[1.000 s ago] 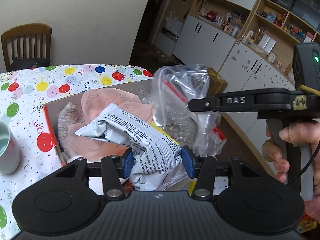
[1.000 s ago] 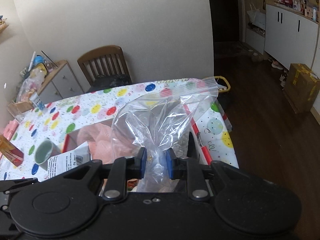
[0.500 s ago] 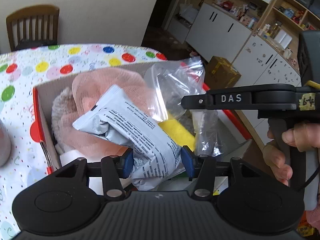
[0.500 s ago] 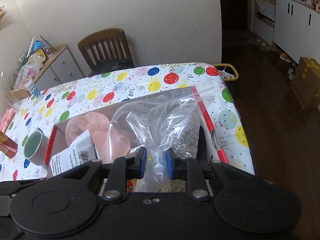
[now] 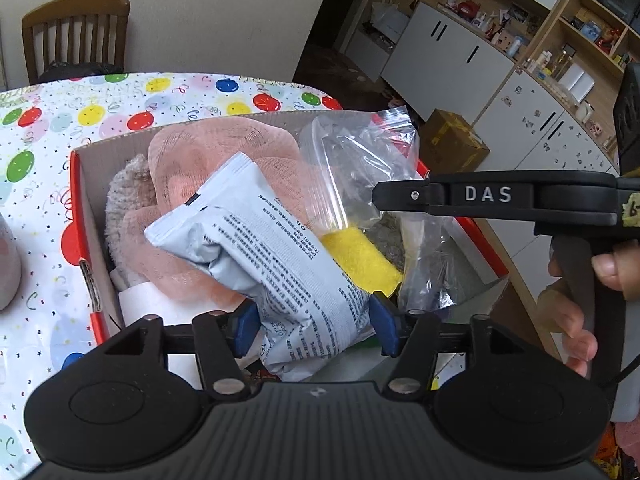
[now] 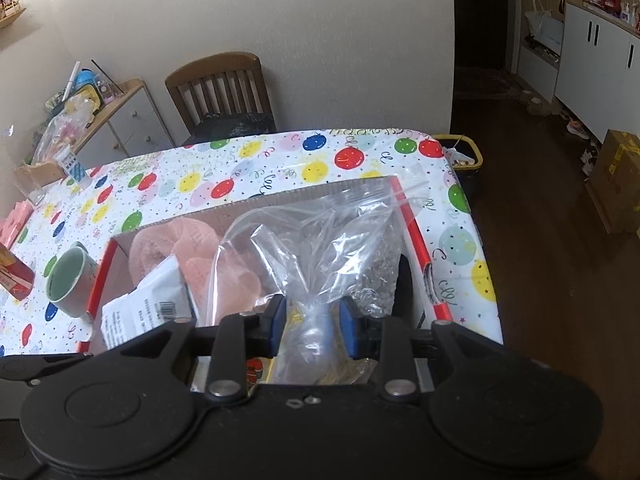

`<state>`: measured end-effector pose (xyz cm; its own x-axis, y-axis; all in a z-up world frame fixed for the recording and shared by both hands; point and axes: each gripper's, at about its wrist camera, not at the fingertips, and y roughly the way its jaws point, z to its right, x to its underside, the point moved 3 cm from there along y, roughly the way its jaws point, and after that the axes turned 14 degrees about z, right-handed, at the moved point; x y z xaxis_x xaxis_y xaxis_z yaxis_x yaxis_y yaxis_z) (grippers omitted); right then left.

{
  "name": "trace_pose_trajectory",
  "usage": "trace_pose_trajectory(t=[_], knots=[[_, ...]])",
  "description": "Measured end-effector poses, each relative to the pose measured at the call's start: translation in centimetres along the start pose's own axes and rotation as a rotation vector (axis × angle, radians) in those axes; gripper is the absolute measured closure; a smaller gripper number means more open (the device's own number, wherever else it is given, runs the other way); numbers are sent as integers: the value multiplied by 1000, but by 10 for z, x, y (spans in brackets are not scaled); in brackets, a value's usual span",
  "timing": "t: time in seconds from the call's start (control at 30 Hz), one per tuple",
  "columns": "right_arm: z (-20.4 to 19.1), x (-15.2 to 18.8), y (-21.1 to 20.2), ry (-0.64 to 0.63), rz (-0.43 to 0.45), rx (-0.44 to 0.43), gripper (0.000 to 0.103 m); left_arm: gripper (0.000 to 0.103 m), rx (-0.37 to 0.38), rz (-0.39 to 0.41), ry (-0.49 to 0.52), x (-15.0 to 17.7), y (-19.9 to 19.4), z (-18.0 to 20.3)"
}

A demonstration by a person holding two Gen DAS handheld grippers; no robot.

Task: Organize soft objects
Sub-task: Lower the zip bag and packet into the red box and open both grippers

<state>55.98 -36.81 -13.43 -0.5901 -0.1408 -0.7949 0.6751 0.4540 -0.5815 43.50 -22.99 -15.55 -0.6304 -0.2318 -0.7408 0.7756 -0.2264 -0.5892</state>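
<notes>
A grey-white printed pouch [image 5: 264, 248] lies slanted across the contents of an open cardboard box [image 5: 86, 208] with red outer walls, its lower end between the blue pads of the left gripper [image 5: 310, 326]. The jaws of this gripper are opening; a gap shows beside each pad, so the pouch is no longer pinched. Beneath the pouch lie pink mesh fabric [image 5: 208, 152], a beige fuzzy item [image 5: 128, 192] at the box's left wall and a yellow cloth [image 5: 356, 256]. To the right, a clear zip bag [image 6: 320, 232] stands in the same box, its gathered lower part between the pads of the right gripper [image 6: 312, 324]. These jaws are also opening, and the pads stand clear of the plastic. A hand [image 5: 580, 292] holds the right gripper's handle. The box rests on a table [image 6: 280, 168] covered with a balloon-print cloth; a green mug [image 6: 70, 280] stands just beside the box's left wall, and a wooden chair [image 6: 224, 88] stands at the far edge.
</notes>
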Motion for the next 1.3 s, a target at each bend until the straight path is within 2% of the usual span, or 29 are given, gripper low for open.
trace_pose_trajectory(t=[0.03,0.1,0.17,0.37,0.97,1.1,1.3], knots=[[0,-1,-2,0,2,-5,70,43,-4,3,3,0,-1,0],[-1,-1,-6,-5,7,-9,60,38,-14,8,5,0,-4,0],[-2,0,-10,-17,8,-15,54,37,-17,14,4,1,-8,0],[-7,-1,-26,-29,28,-24,44,36,-28,44,19,1,-23,-2],[-39,-3,-110,-11,173,-34,35,35,-8,207,123,-13,-108,-9],[-51,0,-130,-10,212,-28,30,25,9,235,149,-14,-127,-9],[-67,7,-159,4,283,-14,25,25,29,271,193,-13,-152,-8]])
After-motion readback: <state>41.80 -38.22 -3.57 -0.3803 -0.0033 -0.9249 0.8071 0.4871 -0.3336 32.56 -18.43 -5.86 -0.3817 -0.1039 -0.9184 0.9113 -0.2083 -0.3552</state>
